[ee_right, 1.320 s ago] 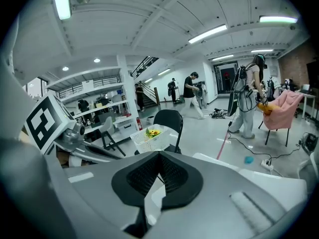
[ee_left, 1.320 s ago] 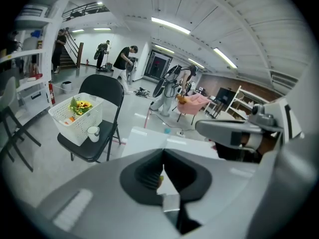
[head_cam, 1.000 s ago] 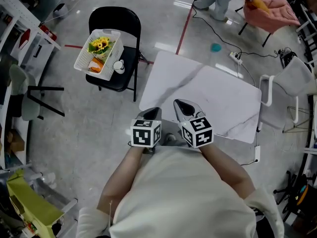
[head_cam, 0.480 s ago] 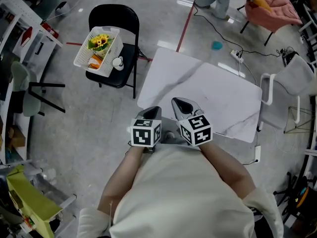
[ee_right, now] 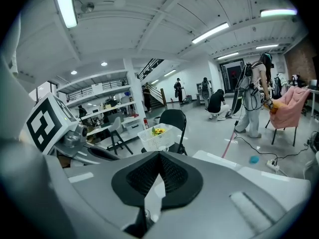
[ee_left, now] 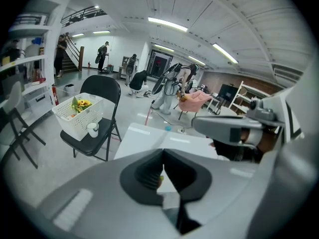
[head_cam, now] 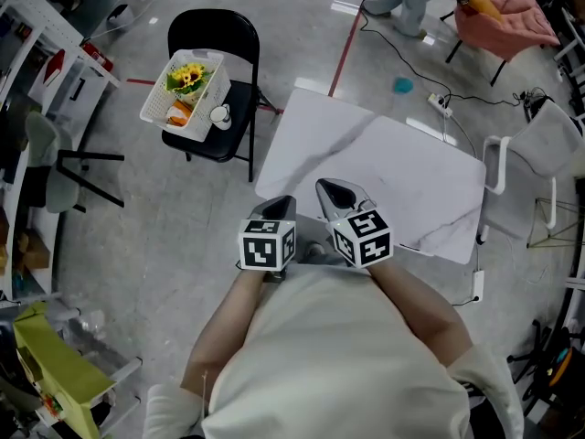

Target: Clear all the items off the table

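Note:
The white marble table (head_cam: 402, 167) stands bare in the head view. My left gripper (head_cam: 278, 206) and my right gripper (head_cam: 329, 190) hover side by side over the table's near edge, both shut with nothing between the jaws. On a black folding chair (head_cam: 228, 44) to the table's left sits a white basket (head_cam: 186, 99) holding sunflowers (head_cam: 186, 78) and an orange item, with a white cup (head_cam: 219, 115) beside it. The left gripper view shows the shut left gripper (ee_left: 162, 151), the basket (ee_left: 75, 117) and the cup (ee_left: 92, 129). The right gripper view shows the shut right gripper (ee_right: 158, 154) and the basket (ee_right: 157, 137).
A white chair (head_cam: 539, 149) stands at the table's right and a pink chair (head_cam: 507, 16) at the back. Cables, a power strip (head_cam: 441, 104) and a teal object (head_cam: 398, 86) lie on the floor. Shelves and a grey chair (head_cam: 46, 167) line the left. People stand far off.

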The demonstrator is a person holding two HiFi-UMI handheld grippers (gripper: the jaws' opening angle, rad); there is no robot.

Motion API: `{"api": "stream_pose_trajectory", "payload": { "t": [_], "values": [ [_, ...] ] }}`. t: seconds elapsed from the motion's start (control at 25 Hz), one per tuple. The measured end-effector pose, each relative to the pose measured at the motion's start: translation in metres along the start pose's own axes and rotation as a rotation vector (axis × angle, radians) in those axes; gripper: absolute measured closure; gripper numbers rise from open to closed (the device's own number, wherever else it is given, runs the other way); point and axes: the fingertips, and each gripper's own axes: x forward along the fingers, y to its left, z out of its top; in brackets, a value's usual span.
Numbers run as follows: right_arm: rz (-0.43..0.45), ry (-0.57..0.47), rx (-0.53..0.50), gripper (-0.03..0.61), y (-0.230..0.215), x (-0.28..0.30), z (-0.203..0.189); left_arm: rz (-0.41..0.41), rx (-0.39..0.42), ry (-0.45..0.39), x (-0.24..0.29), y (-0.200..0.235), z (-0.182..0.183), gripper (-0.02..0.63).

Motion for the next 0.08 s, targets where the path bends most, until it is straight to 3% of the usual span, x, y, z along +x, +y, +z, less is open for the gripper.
{"api": "stream_pose_trajectory", "payload": {
  "t": [0.08],
  "values": [
    [0.001, -0.003, -0.004, 0.581, 0.0005, -0.0024, 0.0010, 0.002, -0.001, -0.003, -0.0016, -0.0015, -0.0001, 0.604]
  ]
}}
